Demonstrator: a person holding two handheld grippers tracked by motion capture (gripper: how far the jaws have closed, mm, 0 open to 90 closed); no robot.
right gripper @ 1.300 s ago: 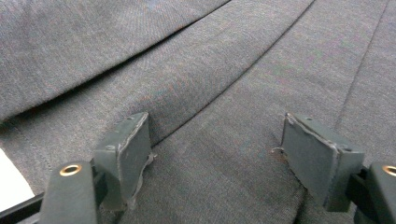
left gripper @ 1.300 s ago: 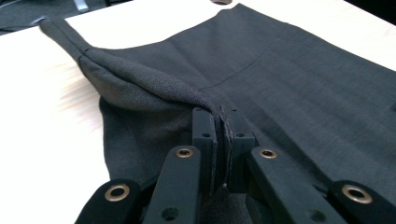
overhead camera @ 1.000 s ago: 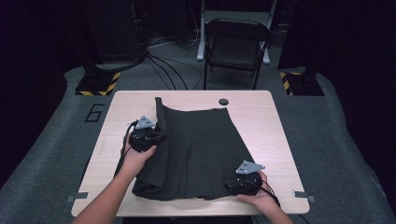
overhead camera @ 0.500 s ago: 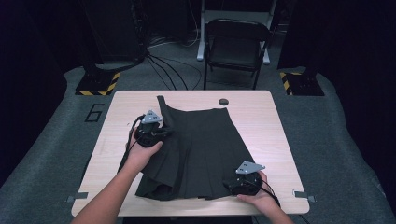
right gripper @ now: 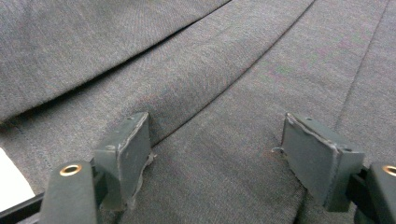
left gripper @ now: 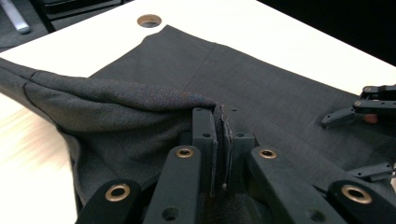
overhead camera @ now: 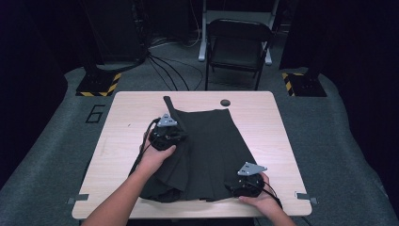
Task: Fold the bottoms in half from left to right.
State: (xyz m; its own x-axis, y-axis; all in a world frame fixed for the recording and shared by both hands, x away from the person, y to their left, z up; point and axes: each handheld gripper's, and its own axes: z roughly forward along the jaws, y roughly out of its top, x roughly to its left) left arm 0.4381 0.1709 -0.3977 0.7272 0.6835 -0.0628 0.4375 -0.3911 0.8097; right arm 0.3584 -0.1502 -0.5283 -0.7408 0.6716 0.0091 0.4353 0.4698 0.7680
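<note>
A light wooden table [overhead camera: 122, 155] is seen from above, with a dark pleated skirt [overhead camera: 221, 146] spread across its middle and near part, its hem toward the near edge. The skirt's left side has been lifted and is carried over the rest, so a fold across the middle appears to be the step in hand.

The left gripper [overhead camera: 165, 134] is clamped on a pinch of that raised edge; in the left gripper view its jaws are pressed together with cloth [left gripper: 140, 100] draped from them. The right gripper [overhead camera: 244, 181] rests on the skirt near the hem's right corner, jaws wide apart with flat cloth between the pads [right gripper: 128, 142].

For a clean fold, the held edge should probably be carried level and laid onto the right side, while the right gripper is kept down to pin the cloth against sliding.
</note>
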